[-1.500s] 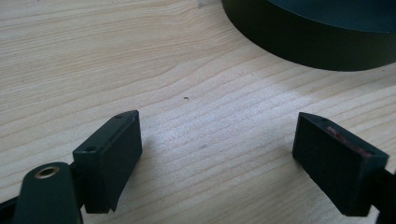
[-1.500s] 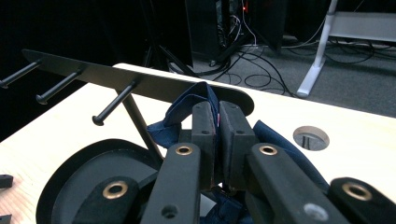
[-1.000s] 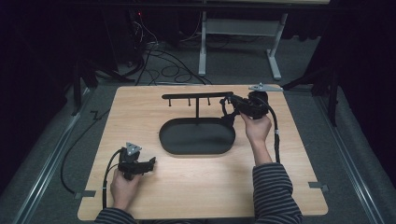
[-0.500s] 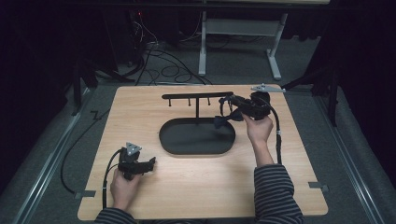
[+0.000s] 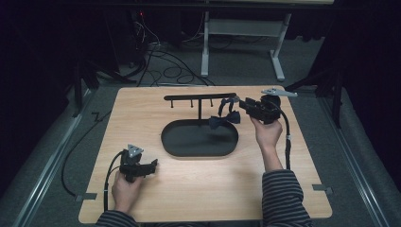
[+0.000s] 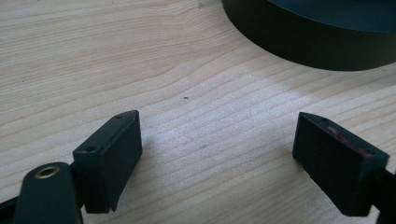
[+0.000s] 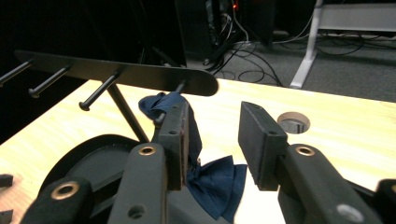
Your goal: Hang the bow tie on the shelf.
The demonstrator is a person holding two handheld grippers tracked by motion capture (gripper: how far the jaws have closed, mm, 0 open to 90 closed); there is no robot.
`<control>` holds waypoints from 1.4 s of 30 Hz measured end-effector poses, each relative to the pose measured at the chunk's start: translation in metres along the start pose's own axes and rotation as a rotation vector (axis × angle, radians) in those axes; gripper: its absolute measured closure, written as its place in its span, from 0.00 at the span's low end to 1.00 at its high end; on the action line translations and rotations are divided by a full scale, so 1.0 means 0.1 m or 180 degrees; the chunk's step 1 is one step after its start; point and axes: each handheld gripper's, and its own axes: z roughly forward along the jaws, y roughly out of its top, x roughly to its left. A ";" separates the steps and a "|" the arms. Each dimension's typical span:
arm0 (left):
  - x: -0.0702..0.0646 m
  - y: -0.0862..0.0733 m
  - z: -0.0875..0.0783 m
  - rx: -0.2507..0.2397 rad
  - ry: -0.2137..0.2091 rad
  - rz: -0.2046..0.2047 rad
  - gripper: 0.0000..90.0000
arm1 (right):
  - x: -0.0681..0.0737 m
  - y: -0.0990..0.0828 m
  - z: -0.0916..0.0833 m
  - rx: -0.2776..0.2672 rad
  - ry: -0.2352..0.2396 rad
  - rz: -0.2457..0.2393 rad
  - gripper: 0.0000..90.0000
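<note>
Landmark: black oval tray at mid-table, a pegged rack rising from its far edge.

Navy bow tie hangs by its strap from the rack's end peg, bow dangling over the tray's right rim.

Right gripper just right of that peg, jaws spread, strap against the inner face of one jaw.

Left gripper rests on the wooden table near-left of the tray, jaws spread wide over bare wood.
</note>
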 end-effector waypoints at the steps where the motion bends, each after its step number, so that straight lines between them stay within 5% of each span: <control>1: 0.00 0.00 0.00 -0.0001 0.0000 -0.0001 0.18 | -0.01 -0.01 -0.02 -0.0027 -0.0004 0.0011 0.71; 42: 0.00 0.00 0.00 0.0000 0.0001 0.0001 0.18 | -0.19 -0.27 -0.45 -0.0109 -0.0141 0.0050 0.68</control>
